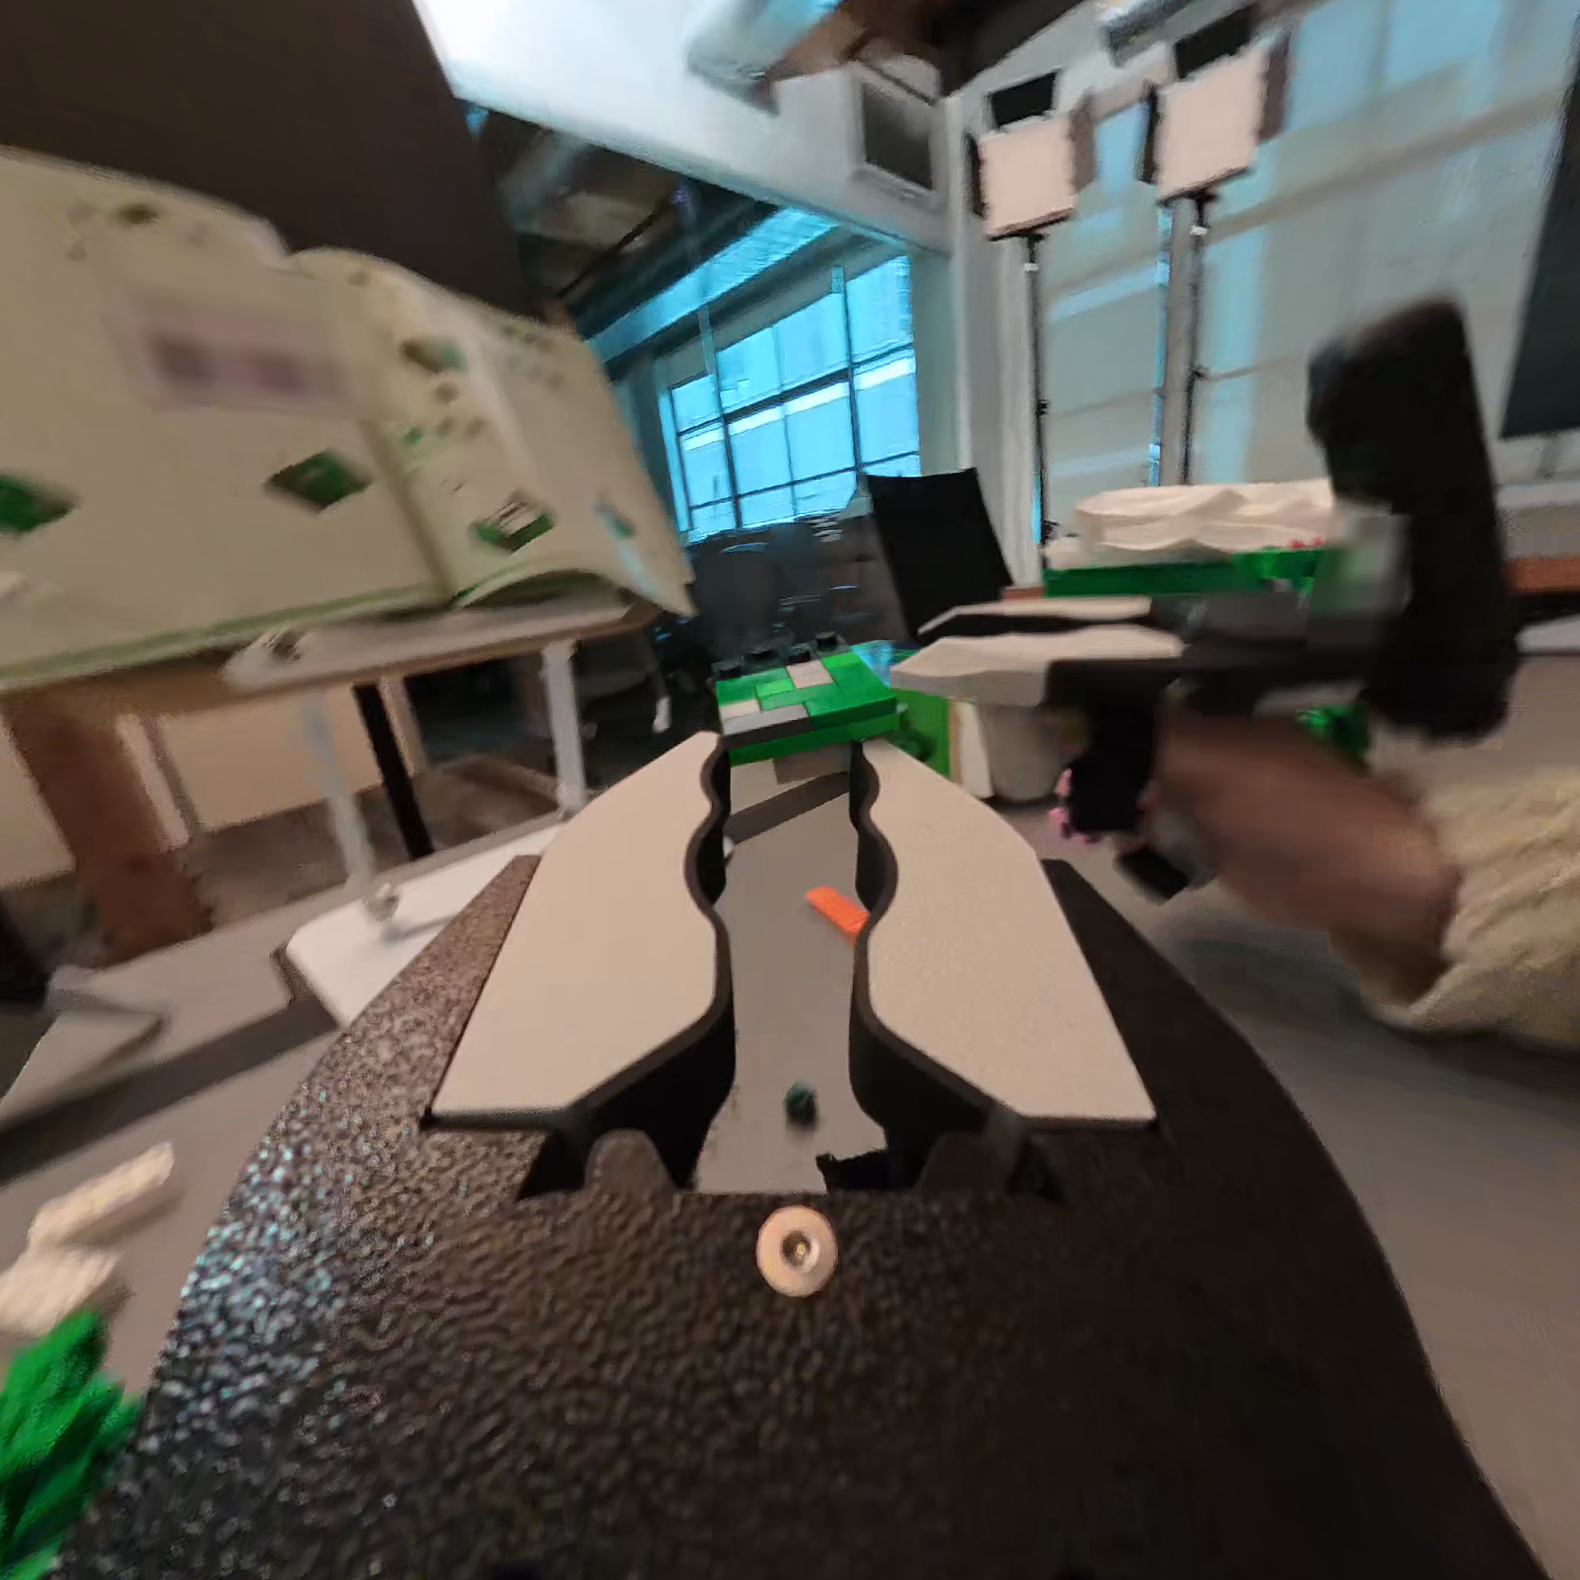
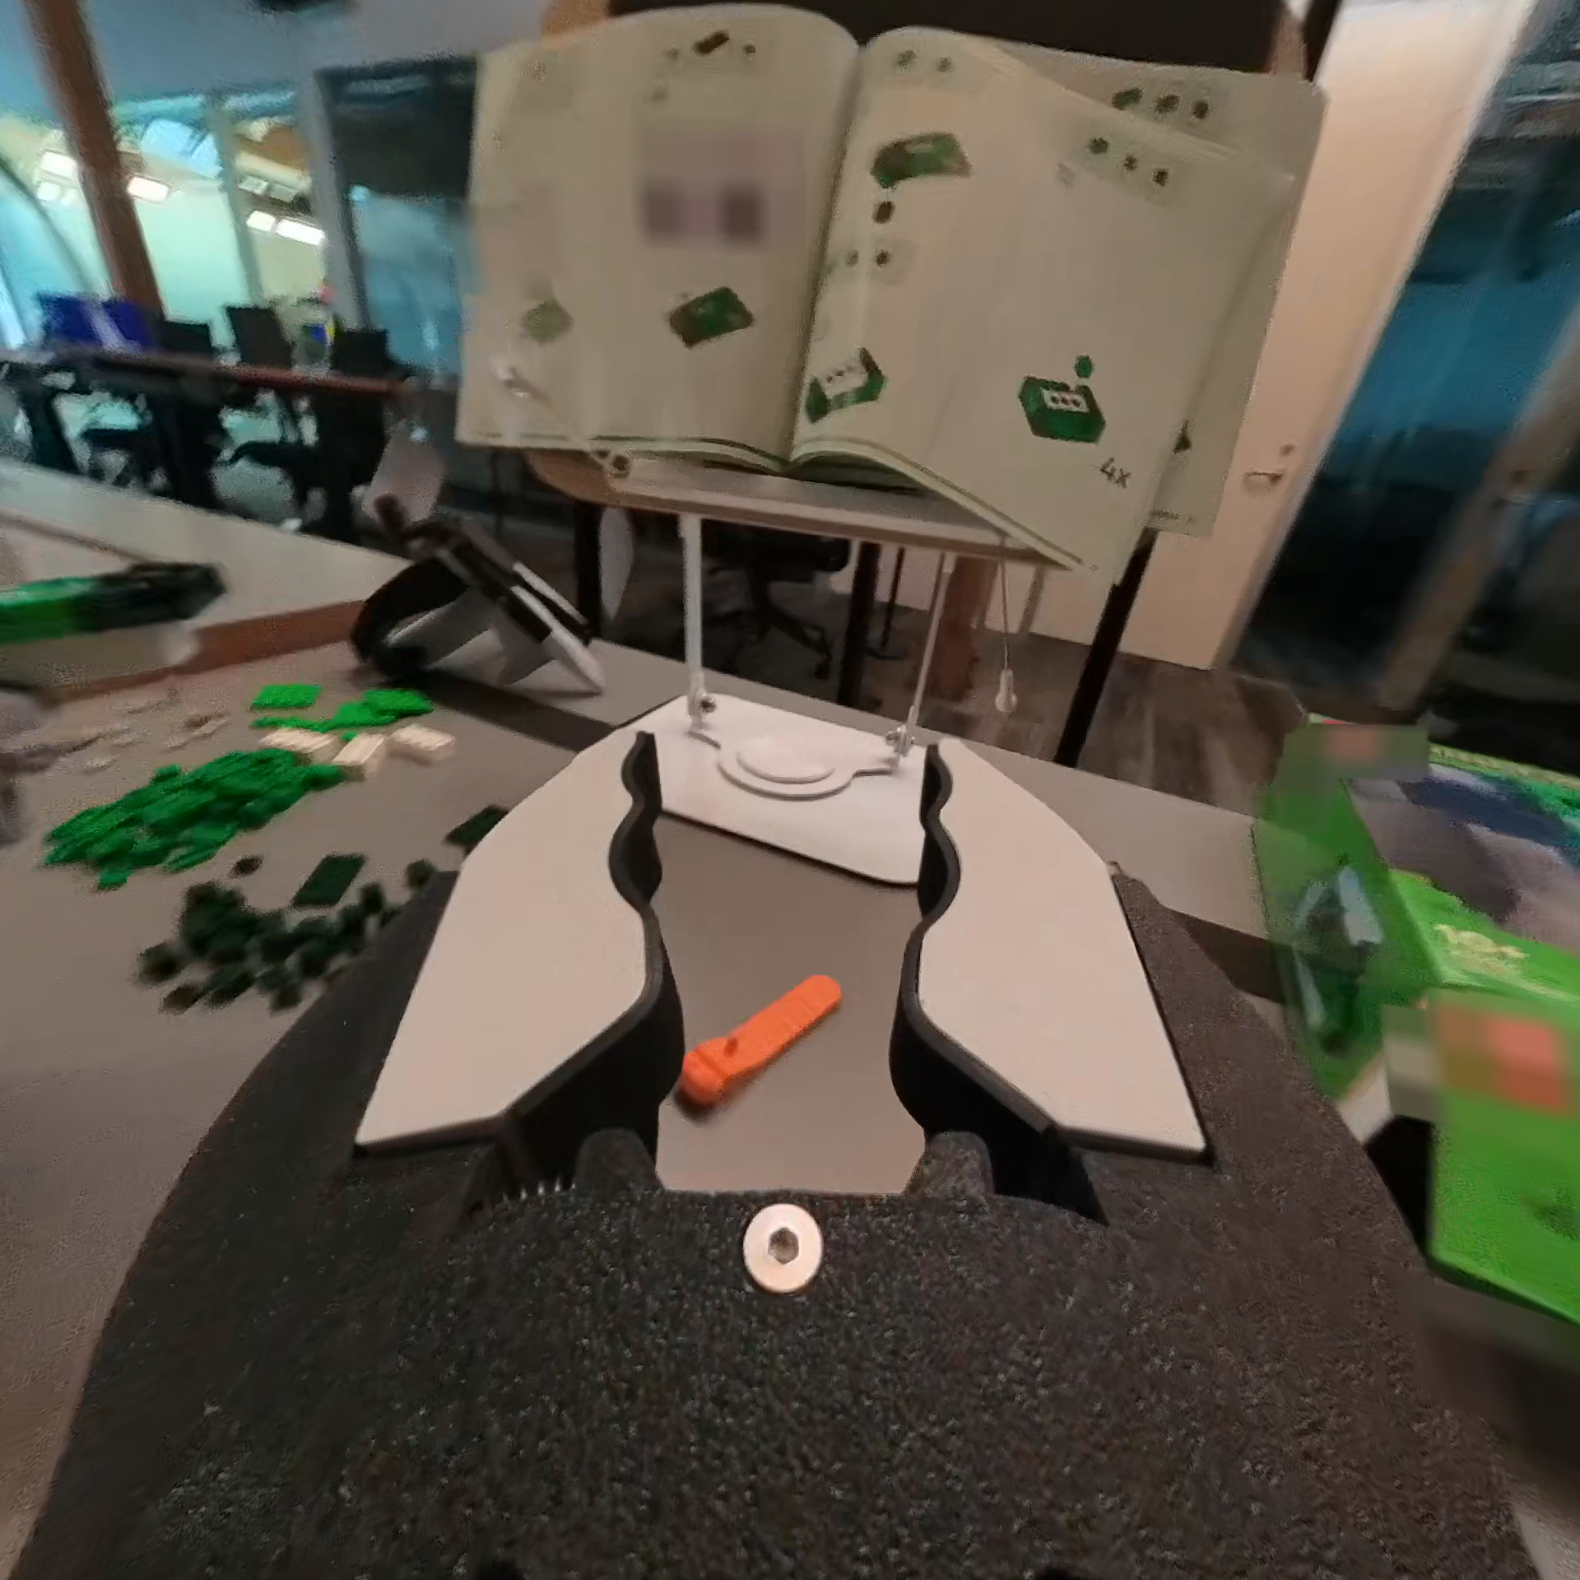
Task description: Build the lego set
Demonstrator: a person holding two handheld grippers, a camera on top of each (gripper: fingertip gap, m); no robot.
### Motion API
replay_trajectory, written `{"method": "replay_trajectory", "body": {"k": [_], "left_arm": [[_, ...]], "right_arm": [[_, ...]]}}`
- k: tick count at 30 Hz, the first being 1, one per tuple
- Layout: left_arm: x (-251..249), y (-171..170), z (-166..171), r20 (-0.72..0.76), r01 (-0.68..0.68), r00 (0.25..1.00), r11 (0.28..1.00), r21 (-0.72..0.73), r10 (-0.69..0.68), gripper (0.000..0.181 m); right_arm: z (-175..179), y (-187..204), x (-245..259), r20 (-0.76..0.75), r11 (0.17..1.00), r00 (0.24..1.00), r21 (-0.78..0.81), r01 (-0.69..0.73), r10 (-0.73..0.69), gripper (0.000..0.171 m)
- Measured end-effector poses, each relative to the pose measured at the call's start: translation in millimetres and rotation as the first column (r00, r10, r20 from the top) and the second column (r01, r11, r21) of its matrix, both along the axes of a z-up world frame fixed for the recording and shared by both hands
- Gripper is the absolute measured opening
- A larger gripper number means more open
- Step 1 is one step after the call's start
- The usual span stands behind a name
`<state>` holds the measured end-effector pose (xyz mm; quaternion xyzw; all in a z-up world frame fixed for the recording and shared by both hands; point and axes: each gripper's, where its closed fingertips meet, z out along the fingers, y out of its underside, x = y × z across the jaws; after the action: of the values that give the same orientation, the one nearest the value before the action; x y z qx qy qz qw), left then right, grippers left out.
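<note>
My left gripper [image 1: 788, 752] is shut on a small green and grey lego assembly [image 1: 812, 705] with black studs, and holds it at the fingertips above the grey table [image 1: 1282, 1240]. My right gripper [image 2: 791, 769] is open and empty above the table; it also shows in the left wrist view [image 1: 919, 654], held by a hand, just right of the assembly. An orange brick separator [image 2: 757, 1043] lies on the table between the right fingers; it also shows in the left wrist view [image 1: 838, 910]. Piles of loose green bricks [image 2: 188, 812], dark green bricks [image 2: 256, 932] and white bricks [image 2: 368, 744] lie at the left.
An open instruction booklet [image 2: 855, 256] sits on a white stand [image 2: 787, 795] at the back of the table. A green lego box [image 2: 1453, 983] stands at the right. A black and white device [image 2: 479, 616] lies at the back left. A small dark green piece [image 1: 799, 1103] lies under the left fingers.
</note>
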<state>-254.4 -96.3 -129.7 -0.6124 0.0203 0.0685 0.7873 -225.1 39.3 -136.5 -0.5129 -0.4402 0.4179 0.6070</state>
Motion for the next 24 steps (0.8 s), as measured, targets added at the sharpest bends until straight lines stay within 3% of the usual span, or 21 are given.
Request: {"method": "replay_trajectory", "body": {"k": [3, 8, 15, 24], "left_arm": [[-20, -5, -8, 0.045, -0.043, 0.998, 0.999, -0.012, 0.043, 0.026], [-13, 6, -11, 0.029, -0.002, 1.000, 1.000, -0.030, 0.003, 0.026], [4, 11, -11, 0.006, 0.044, 0.999, 0.998, -0.040, -0.044, 0.026], [7, 13, -10, 0.051, 0.088, 0.995, 0.995, -0.044, -0.086, 0.026]], "right_arm": [[-7, 7, -28, -0.078, 0.998, 0.995, 0.015, 0.056, -0.054, 0.054], [10, 1, -58, -0.212, 0.998, 0.975, 0.041, -0.054, 0.061, 0.052], [5, 20, -61, -0.213, 0.999, 0.977, 0.043, -0.005, 0.014, 0.050], [3, 16, -66, -0.198, 0.998, 0.980, 0.055, -0.026, 0.037, 0.046]]}}
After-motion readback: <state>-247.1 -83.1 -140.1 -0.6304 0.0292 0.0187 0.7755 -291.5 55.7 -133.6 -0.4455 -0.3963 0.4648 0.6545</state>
